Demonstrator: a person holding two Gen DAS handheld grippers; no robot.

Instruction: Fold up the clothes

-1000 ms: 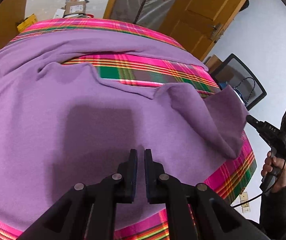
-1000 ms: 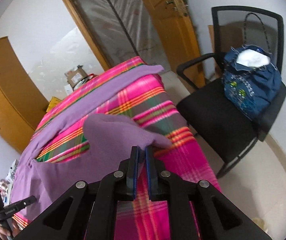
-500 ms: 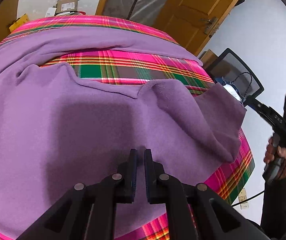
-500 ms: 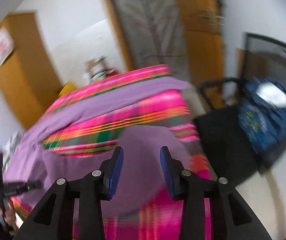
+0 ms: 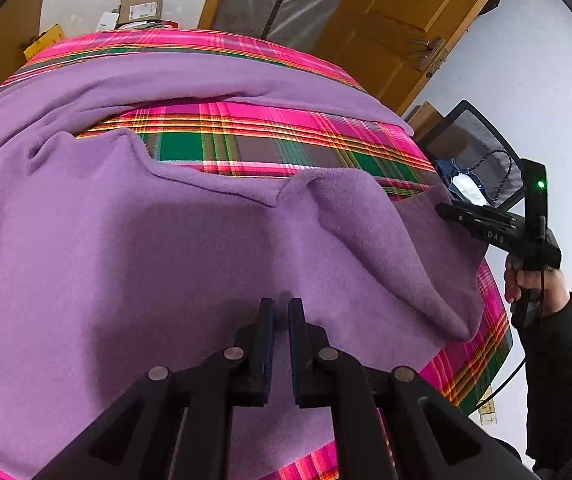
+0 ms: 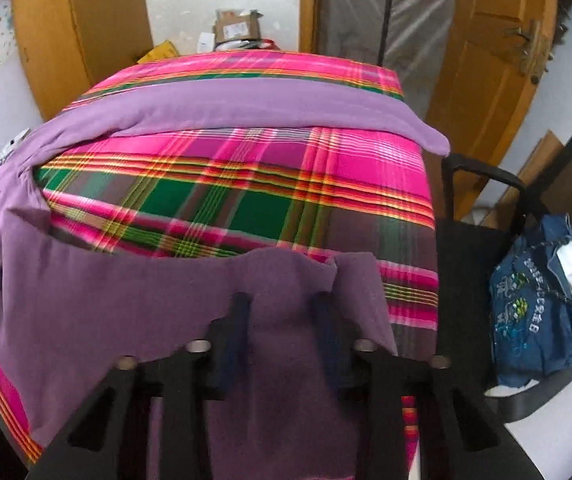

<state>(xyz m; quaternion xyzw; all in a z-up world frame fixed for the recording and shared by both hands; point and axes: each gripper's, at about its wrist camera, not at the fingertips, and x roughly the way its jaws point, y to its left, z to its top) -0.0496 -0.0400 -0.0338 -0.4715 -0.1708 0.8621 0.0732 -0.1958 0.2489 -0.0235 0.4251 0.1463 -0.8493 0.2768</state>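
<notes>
While the left gripper (image 5: 277, 322) hangs low over the purple fleece garment (image 5: 134, 264), its two fingers are almost pressed together, and I cannot tell for sure if a bit of cloth is pinched between them. From this view the garment is spread wide over the pink and green plaid cloth (image 5: 286, 144) on the table, with one soft flap (image 5: 385, 240) lying in a fat, rounded fold near the right edge. The person's hand (image 5: 533, 284) holds the other tool there, beside the table. From the right wrist view, the right gripper (image 6: 282, 316) has its fingers wide apart, with nothing in them, just above the fuzzy purple edge (image 6: 286, 264). A long purple strip (image 6: 246, 108) lies flat across the far side, well apart from the near part. Fleece is thick and floppy, so the loose flap could slide off the edge or bunch up if it is tugged from one corner only.
</notes>
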